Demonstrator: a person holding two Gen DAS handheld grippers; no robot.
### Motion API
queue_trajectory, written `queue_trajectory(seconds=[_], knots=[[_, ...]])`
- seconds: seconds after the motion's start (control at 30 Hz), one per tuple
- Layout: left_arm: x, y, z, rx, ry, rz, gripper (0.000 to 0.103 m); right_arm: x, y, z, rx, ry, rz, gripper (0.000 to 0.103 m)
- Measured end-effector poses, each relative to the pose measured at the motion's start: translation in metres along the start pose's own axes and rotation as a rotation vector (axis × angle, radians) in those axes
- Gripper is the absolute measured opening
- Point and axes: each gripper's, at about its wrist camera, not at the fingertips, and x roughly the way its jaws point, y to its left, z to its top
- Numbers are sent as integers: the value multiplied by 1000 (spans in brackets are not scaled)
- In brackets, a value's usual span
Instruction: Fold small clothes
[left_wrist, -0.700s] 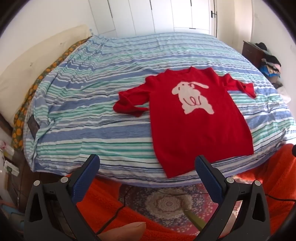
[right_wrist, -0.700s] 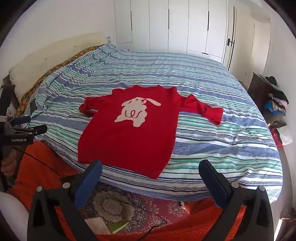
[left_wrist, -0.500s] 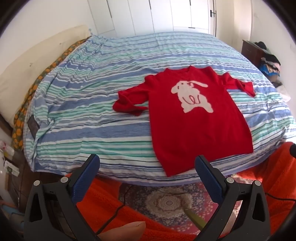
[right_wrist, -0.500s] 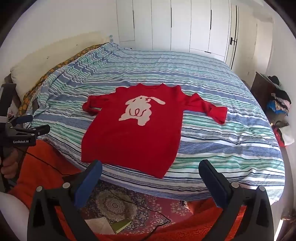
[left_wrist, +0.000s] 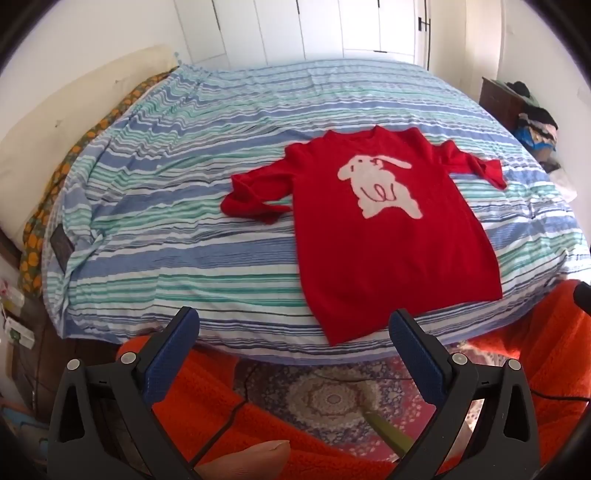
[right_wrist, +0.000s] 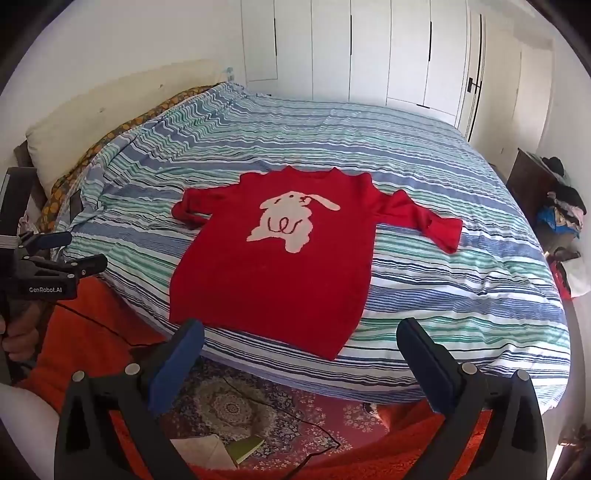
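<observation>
A small red sweater (left_wrist: 384, 236) with a white rabbit on its front lies flat, face up, on the striped bed (left_wrist: 184, 206). Its hem hangs at the near edge and both sleeves are bunched at the sides. It also shows in the right wrist view (right_wrist: 280, 266). My left gripper (left_wrist: 293, 332) is open and empty, held off the bed's near edge, left of the hem. My right gripper (right_wrist: 299, 343) is open and empty, just in front of the hem. The left gripper also shows at the left of the right wrist view (right_wrist: 55, 258).
A cream headboard and pillow (left_wrist: 74, 110) run along the bed's left. A dark nightstand with piled clothes (right_wrist: 550, 199) stands at the right. An orange fleece blanket (left_wrist: 535, 369) and patterned rug (left_wrist: 332, 398) lie below. White wardrobe doors (right_wrist: 369, 55) are behind.
Both grippers have moved slightly closer to the bed; the sweater sits a little larger and lower in the right wrist view. The sweater itself has not moved.
</observation>
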Motion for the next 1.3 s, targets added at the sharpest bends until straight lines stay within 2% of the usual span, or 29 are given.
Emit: queue_trajectory(seconds=[0.33, 0.73, 1.03, 1.3], knots=[[2, -7, -1, 20, 10, 3, 102, 2, 2, 3, -6, -7, 22, 103], [-1, -8, 5, 2, -1, -53, 102, -3, 7, 12, -12, -22, 28, 103], [3, -6, 1, -2, -2, -64, 102, 1, 10, 13, -15, -27, 39, 103], [0, -22, 9, 16, -18, -89, 102, -2, 17, 14, -31, -50, 84, 103]])
